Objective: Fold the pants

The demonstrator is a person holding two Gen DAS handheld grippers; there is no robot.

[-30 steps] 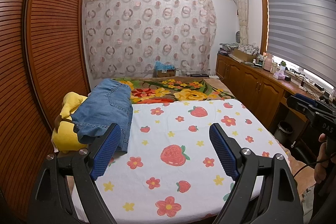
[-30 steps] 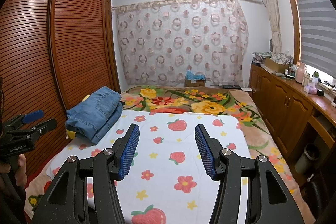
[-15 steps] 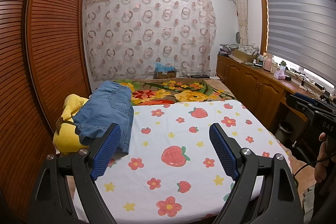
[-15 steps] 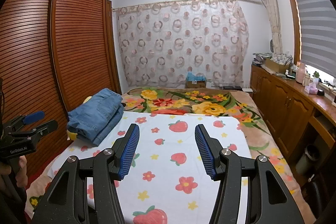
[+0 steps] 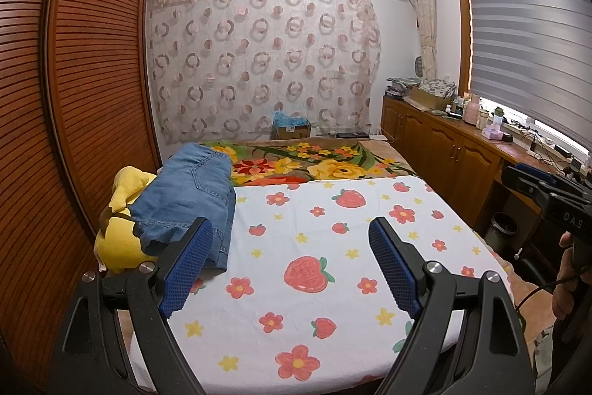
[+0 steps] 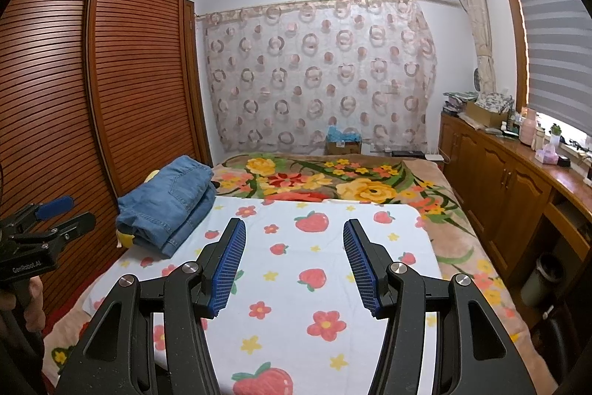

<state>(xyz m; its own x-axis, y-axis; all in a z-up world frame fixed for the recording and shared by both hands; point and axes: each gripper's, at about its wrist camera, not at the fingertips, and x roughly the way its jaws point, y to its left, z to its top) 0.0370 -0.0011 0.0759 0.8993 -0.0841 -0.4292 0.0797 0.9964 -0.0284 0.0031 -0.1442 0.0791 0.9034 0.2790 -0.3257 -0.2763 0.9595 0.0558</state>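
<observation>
Left wrist view: folded jeans at 10 o'clock, lying on yellow plush toy at strawberry sheet's left edge.
Left gripper: jaws wide apart, nothing held.
Right gripper: jaws parted, empty, above sheet.
Jeans, right wrist view: 10 o'clock, beside wardrobe.

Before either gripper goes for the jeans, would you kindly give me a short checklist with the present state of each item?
1. left gripper open and empty: ok.
2. right gripper open and empty: ok.
3. jeans unfolded and flat for folding: not ok; they lie bunched in a stack, partly on a yellow plush toy.
4. strawberry sheet free of things in the middle: ok.
5. Waistband and leg ends located: cannot tell.
</observation>
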